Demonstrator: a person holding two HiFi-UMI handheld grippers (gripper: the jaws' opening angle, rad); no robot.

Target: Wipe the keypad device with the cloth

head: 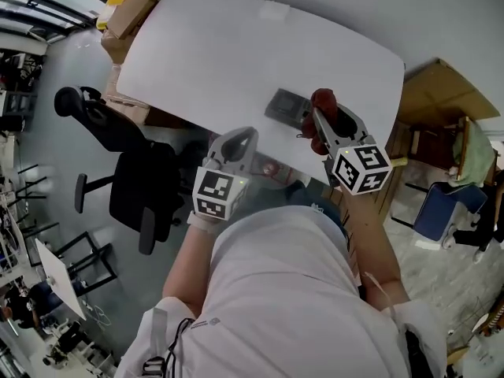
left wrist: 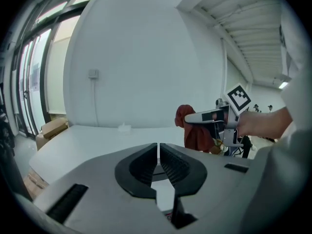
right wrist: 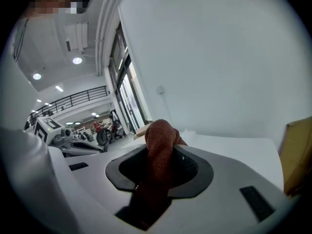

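The grey keypad device [head: 285,106] lies flat near the front edge of the white table [head: 236,61]. My right gripper [head: 317,118] hovers just right of it, shut on a dark red cloth [head: 324,105] that bunches out past the jaw tips. That cloth [right wrist: 159,152] fills the jaws in the right gripper view. My left gripper [head: 246,138] is at the table's front edge, left of the keypad device, shut with nothing between its pads [left wrist: 146,165]. In the left gripper view the right gripper [left wrist: 214,118] and hanging cloth [left wrist: 194,130] show at the right.
A black office chair [head: 130,176] stands left of the table. Cardboard boxes [head: 126,14] sit at the far left corner, and a brown board [head: 445,93] leans at the right. A small white object [left wrist: 124,127] lies on the far tabletop.
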